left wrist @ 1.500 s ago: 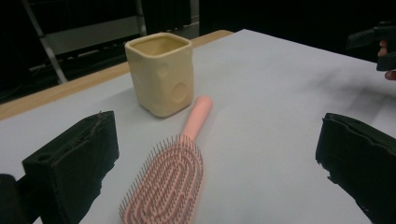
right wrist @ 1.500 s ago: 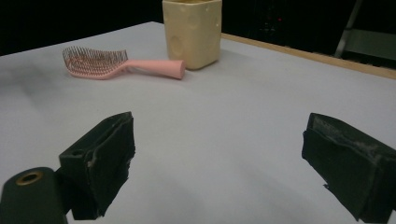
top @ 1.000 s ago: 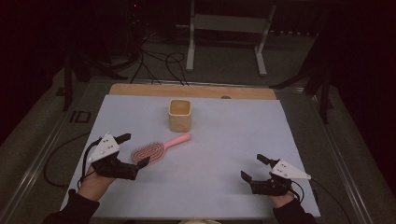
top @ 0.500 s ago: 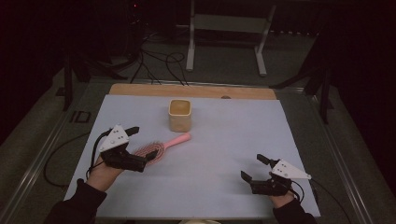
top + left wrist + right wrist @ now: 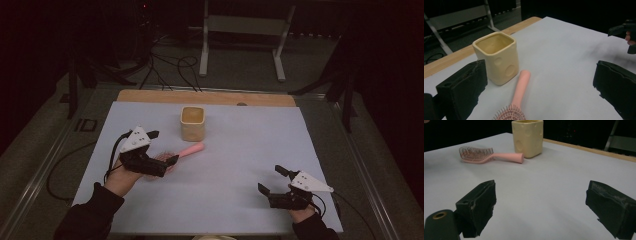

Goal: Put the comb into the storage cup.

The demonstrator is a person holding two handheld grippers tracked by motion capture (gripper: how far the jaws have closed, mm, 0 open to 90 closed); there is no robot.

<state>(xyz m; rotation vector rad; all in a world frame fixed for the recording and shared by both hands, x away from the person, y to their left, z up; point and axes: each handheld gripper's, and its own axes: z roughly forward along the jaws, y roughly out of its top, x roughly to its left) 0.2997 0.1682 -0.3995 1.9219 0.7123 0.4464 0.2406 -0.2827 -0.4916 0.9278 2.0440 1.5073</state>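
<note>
A pink hairbrush [image 5: 191,149] lies on the pale mat, its handle pointing toward a cream square cup [image 5: 192,123] just beyond it. My left gripper [image 5: 162,147] is open and hovers over the brush head, one jaw on each side, hiding most of the bristles. In the left gripper view the brush [image 5: 519,92] runs up between the jaws to the cup [image 5: 496,57]. My right gripper [image 5: 270,179] stands open near the front right, holding nothing. The right gripper view shows the brush [image 5: 489,155] and cup [image 5: 527,137] far ahead of the right gripper [image 5: 541,205].
The mat [image 5: 250,145] covers the table up to a wooden strip [image 5: 205,96] along the far edge. A metal stand [image 5: 240,30] and cables [image 5: 170,65] are on the floor behind. The right hand's gripper [image 5: 624,30] appears in the left gripper view's top right.
My left gripper has moved forward and to the right, coming over the brush head. The brush, the cup and the right gripper have stayed put.
</note>
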